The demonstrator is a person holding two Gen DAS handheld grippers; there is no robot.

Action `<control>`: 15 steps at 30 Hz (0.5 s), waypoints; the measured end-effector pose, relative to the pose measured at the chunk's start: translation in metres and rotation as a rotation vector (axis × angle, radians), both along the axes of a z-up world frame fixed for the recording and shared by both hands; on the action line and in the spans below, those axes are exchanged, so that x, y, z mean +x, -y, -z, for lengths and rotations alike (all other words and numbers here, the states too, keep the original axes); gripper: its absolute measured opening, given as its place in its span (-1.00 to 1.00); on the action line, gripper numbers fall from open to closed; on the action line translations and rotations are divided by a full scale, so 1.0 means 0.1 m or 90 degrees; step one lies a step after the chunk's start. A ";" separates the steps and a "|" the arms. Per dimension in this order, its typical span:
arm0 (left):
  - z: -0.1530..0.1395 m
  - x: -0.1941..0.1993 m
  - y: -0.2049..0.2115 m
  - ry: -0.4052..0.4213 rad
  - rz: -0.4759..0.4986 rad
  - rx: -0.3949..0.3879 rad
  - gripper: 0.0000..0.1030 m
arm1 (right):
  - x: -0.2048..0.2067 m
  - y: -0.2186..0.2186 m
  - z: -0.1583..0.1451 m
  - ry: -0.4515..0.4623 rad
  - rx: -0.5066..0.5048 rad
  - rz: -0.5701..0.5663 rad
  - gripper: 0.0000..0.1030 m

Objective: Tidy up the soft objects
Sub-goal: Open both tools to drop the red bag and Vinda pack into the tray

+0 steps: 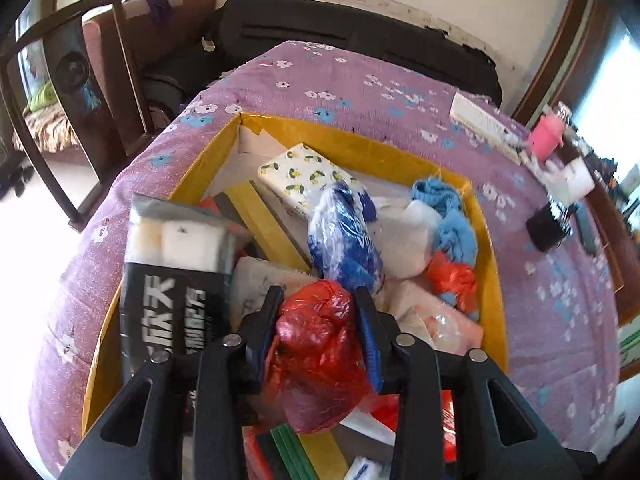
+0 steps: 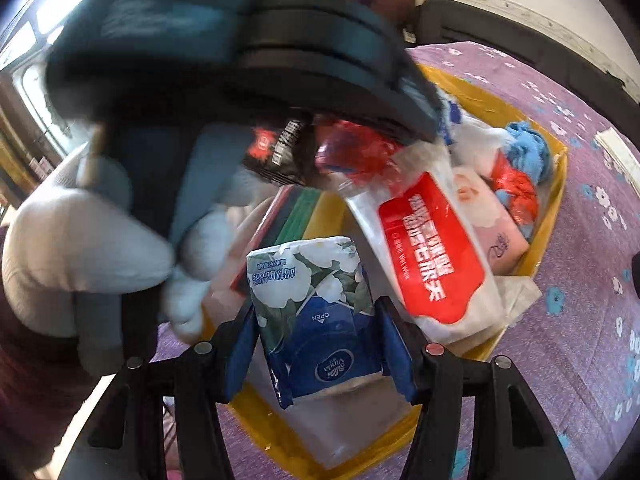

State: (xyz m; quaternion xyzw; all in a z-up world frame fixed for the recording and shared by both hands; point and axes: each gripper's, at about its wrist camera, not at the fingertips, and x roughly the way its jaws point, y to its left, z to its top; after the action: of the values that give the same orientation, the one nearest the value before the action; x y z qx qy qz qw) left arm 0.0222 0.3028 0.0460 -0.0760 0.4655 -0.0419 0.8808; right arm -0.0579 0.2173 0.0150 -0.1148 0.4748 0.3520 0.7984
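A yellow cardboard box (image 1: 360,148) lies on the bed, packed with soft goods. My left gripper (image 1: 318,294) hangs over its near part, shut on a crumpled red plastic bag (image 1: 320,352) that fills the gap between the pads. Ahead of it lie a blue-and-white bag (image 1: 344,236), a lemon-print tissue pack (image 1: 304,176), a light blue cloth (image 1: 452,216) and a black sponge pack (image 1: 176,272). My right gripper (image 2: 316,304) is shut on a blue Vinda tissue pack (image 2: 320,312) above the box's near edge (image 2: 556,208). A red-label wipes pack (image 2: 428,256) leans beside it.
A white-gloved hand (image 2: 80,240) and the blurred left gripper body fill the upper left of the right wrist view. A purple floral bedspread (image 1: 360,80) surrounds the box. A pink cup (image 1: 546,142), a white strip (image 1: 480,120) and a black clip (image 1: 546,228) lie to the right; a wooden chair (image 1: 100,100) stands left.
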 end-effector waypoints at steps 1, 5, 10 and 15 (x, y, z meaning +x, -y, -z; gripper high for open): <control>0.00 0.00 0.01 -0.003 0.006 0.003 -0.20 | -0.03 -0.01 0.00 0.005 -0.001 -0.005 0.28; -0.09 -0.09 -0.04 0.011 -0.006 -0.007 0.12 | -0.08 0.08 -0.07 0.031 0.015 0.009 0.46; -0.41 -0.39 -0.04 0.106 -0.026 0.011 0.59 | -0.21 0.33 -0.28 0.077 0.051 0.044 0.61; -0.73 -0.75 -0.07 0.196 -0.087 0.031 0.63 | -0.33 0.71 -0.43 0.107 0.099 0.105 0.62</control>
State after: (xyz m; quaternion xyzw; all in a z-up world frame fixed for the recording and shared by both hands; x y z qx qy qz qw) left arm -0.0528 0.3103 0.1185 -0.0786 0.3195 0.0185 0.9441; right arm -0.0906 0.1464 0.0579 -0.0420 0.3854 0.3101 0.8680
